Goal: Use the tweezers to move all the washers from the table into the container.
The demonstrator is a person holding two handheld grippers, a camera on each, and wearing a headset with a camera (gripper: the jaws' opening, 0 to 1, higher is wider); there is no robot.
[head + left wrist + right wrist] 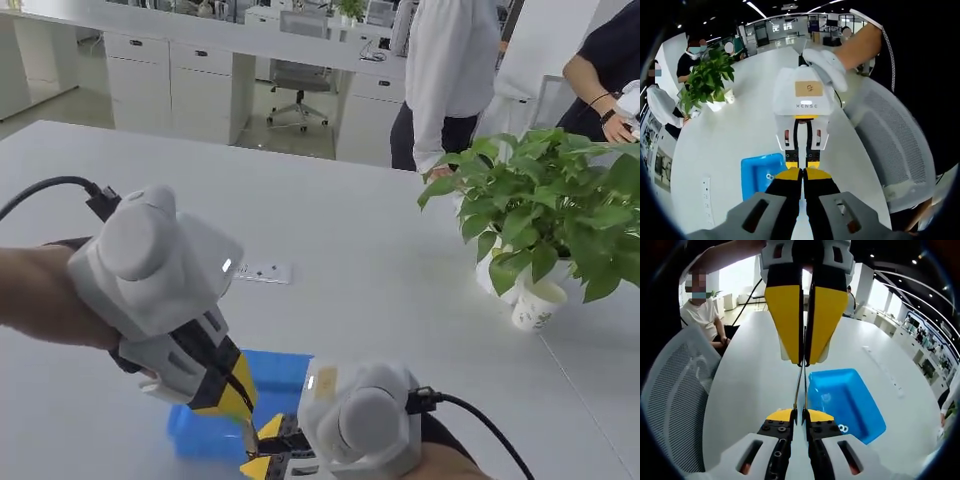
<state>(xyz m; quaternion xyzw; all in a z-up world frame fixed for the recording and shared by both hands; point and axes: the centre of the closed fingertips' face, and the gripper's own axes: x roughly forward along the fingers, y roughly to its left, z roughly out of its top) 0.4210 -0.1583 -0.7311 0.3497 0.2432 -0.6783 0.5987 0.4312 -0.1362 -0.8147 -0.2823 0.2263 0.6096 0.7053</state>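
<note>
Right gripper (800, 416) and left gripper (804, 360) meet tip to tip over the table (400, 300).
Both clamp the tweezers (799, 387) between closed jaws; the blue container (845, 397) sits just beside them, washers (842, 428) lying in one corner.

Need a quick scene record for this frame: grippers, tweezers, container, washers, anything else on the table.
left gripper: jaws closed on the tweezers
right gripper: jaws closed on the tweezers' other end
container: blue, open, on the white table, beside both grippers
washers: two visible inside the container
other: potted plant and power strip on the table
</note>
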